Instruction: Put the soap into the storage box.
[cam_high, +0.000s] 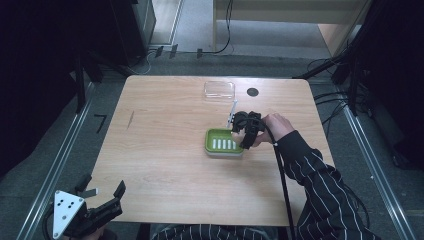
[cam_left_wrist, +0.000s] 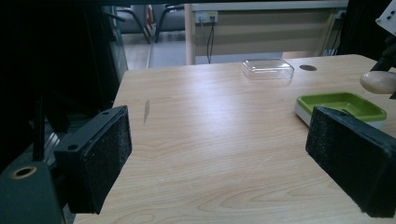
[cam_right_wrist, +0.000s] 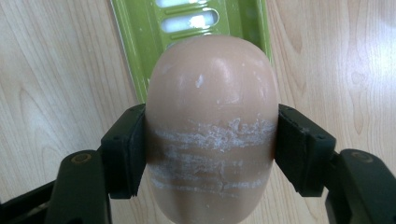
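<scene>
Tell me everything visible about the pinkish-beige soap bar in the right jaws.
The pinkish-beige oval soap bar looks smooth, waxy and rounded, with whitish scuff bands across its middle and lower part. The right gripper clamps it, one black jaw pressing each flank. It hangs over the near end of the green slotted soap dish, partly over the wooden table; whether it touches the dish cannot be told. In the left gripper view its rounded end shows above the dish.
</scene>
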